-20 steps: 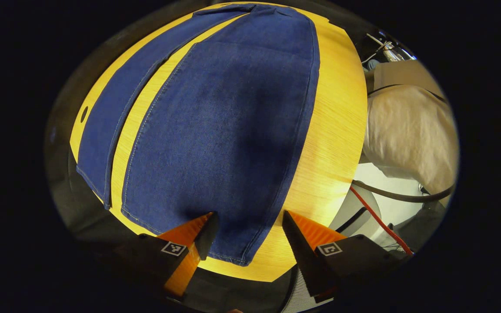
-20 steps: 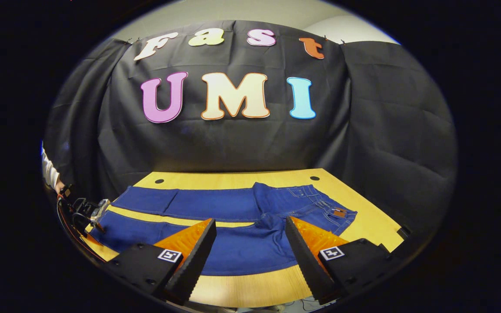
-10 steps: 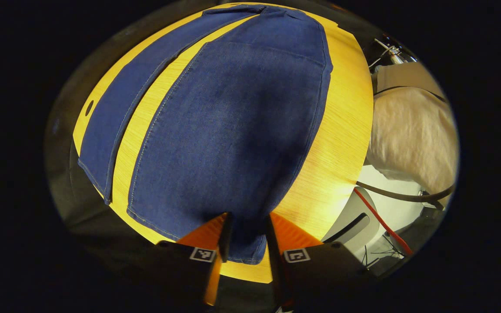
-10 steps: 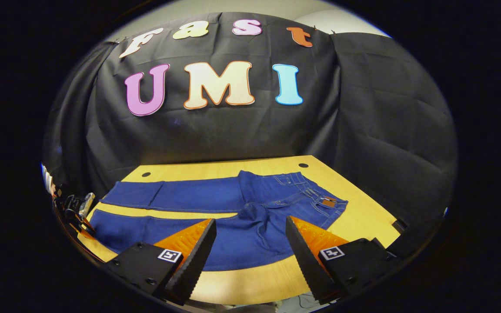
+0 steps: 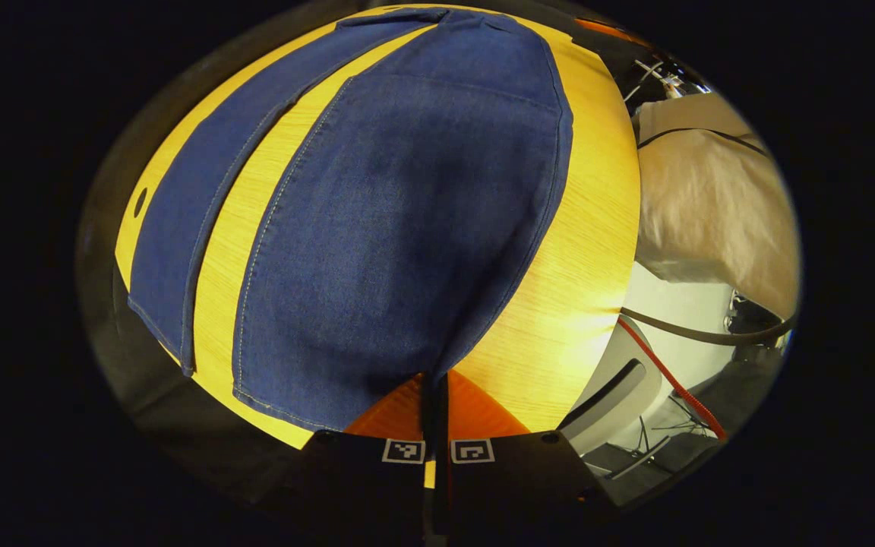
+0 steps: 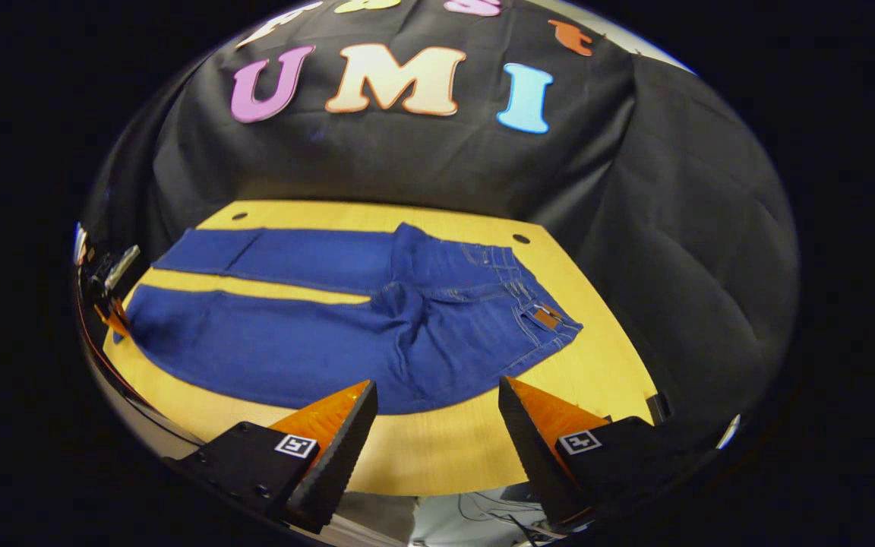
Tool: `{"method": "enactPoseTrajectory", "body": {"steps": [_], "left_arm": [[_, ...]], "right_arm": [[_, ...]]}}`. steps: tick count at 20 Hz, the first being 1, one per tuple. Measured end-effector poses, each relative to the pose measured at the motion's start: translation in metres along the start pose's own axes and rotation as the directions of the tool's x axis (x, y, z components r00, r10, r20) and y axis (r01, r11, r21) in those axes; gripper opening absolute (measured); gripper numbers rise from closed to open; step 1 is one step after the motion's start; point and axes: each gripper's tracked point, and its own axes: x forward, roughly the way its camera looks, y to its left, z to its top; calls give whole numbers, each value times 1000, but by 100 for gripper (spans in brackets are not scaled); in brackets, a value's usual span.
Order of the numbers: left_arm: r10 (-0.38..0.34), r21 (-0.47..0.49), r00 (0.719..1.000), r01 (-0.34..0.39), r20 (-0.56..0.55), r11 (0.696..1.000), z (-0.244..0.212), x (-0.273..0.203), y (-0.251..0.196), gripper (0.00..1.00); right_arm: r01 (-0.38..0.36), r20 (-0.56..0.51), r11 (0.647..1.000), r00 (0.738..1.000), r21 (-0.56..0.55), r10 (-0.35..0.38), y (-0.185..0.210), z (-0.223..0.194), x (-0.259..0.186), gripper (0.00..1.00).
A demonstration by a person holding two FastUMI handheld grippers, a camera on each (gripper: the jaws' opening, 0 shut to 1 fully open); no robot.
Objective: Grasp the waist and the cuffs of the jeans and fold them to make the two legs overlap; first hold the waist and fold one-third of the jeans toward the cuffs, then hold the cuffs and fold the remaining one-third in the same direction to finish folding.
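A: What are the jeans (image 6: 346,334) like?

B: Dark blue denim with pale stitched seams, spread flat along the bench (image 6: 437,448), a yellow wood-grain top with round holes near its far corners. The waist (image 6: 536,311), with belt loops and a small brown patch, lies towards the right end; the two legs run to the left end with a bare strip of bench between them.

A: And the left hand-held gripper (image 5: 434,395)?

B: Its fingers are pressed together on the cuff (image 5: 407,380) of the nearer leg, at the bench's left end near the front edge. The cloth rises in a soft ridge into the pinch, which hides the hem there.

A: The right hand-held gripper (image 6: 437,425)?

B: Spread wide, fingers ridged on their inner faces, over the bench's front edge, touching nothing.

A: Anything unclear?

B: Beside the bench in the left gripper view, a pale cloth shape (image 5: 711,205) is blurred, with a red cable (image 5: 673,380) below.
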Motion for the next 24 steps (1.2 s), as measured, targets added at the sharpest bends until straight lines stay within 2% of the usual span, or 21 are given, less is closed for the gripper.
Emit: {"method": "enactPoseTrajectory", "body": {"steps": [3, 5, 7, 10, 13, 21, 24], "left_arm": [[-17, -13, 1000, 17, -21, 1000, -2, 0, 0, 0], [-26, -21, 999, 25, -30, 999, -1, 0, 0, 0], [-34, -31, 999, 33, -36, 999, -2, 0, 0, 0], [-54, -46, 997, 52, -48, 998, -1, 0, 0, 0], [-76, -67, 995, 72, -63, 995, -1, 0, 0, 0], [-90, -106, 994, 83, -60, 991, 0, -1, 0, 0], [-83, -120, 995, 76, -56, 990, 1, 0, 0, 0]], "right_arm": [[-64, -112, 992, 992, -108, 52, -14, -15, 22, 99], [-109, -191, 971, 979, -212, 68, -28, -25, 35, 100], [-165, -251, 932, 964, -324, 83, -37, -27, 47, 99], [-255, -322, 851, 940, -458, 109, -36, -29, 70, 99], [-351, -426, 790, 896, -503, 127, -29, -40, 87, 100], [-504, -568, 635, 814, -585, 123, -33, -54, 132, 100], [-559, -620, 609, 773, -562, 137, -30, -60, 138, 99]]}}
